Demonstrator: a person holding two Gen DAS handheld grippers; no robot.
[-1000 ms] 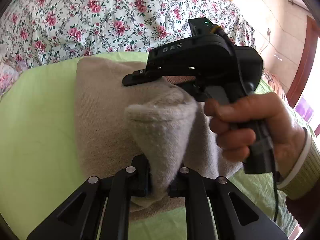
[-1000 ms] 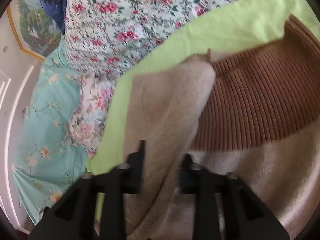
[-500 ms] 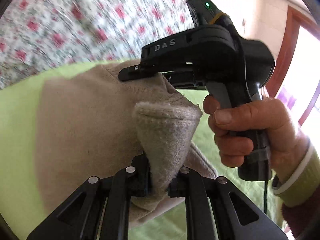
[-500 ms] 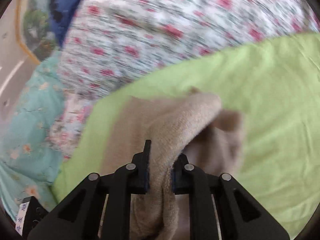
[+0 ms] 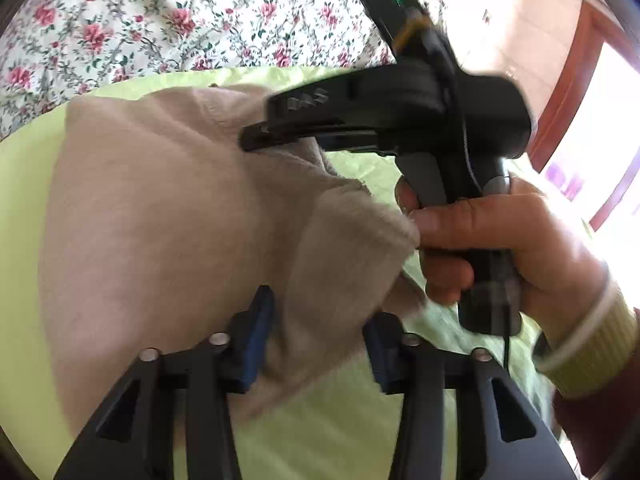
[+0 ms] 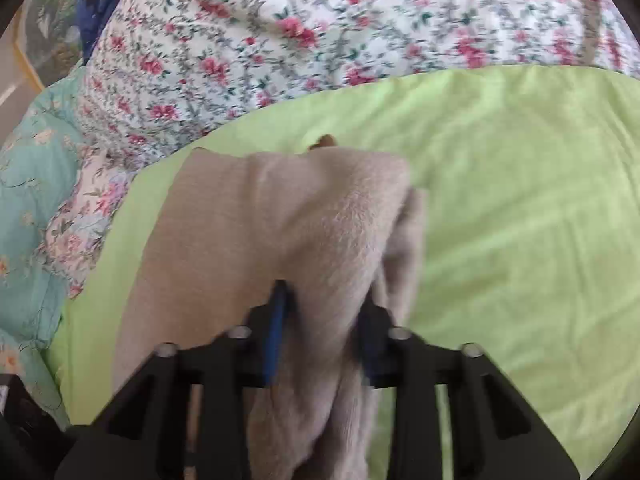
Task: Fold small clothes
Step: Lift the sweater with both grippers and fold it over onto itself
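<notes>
1. The beige knit garment (image 5: 168, 216) lies on the lime-green sheet (image 6: 520, 200) of the bed, just in front of the floral quilt (image 6: 320, 32), with one folded-over edge raised off the sheet.
2. The left gripper (image 5: 316, 336) has its jaws parted, a thick fold of the knit sitting between them; the pads look too far apart to be pinching it.
3. The right gripper (image 6: 324, 320) also has a bunched fold between its jaws, which stand partly open; whether they bite is not clear.
4. The right hand (image 5: 500, 240) holds that tool over the garment's far edge.
5. The knit looks soft, light, fuzzy and thick, likely to sag and slump rather than crease sharply.
6. Best taken at the doubled edge near a corner, gripping both layers.
</notes>
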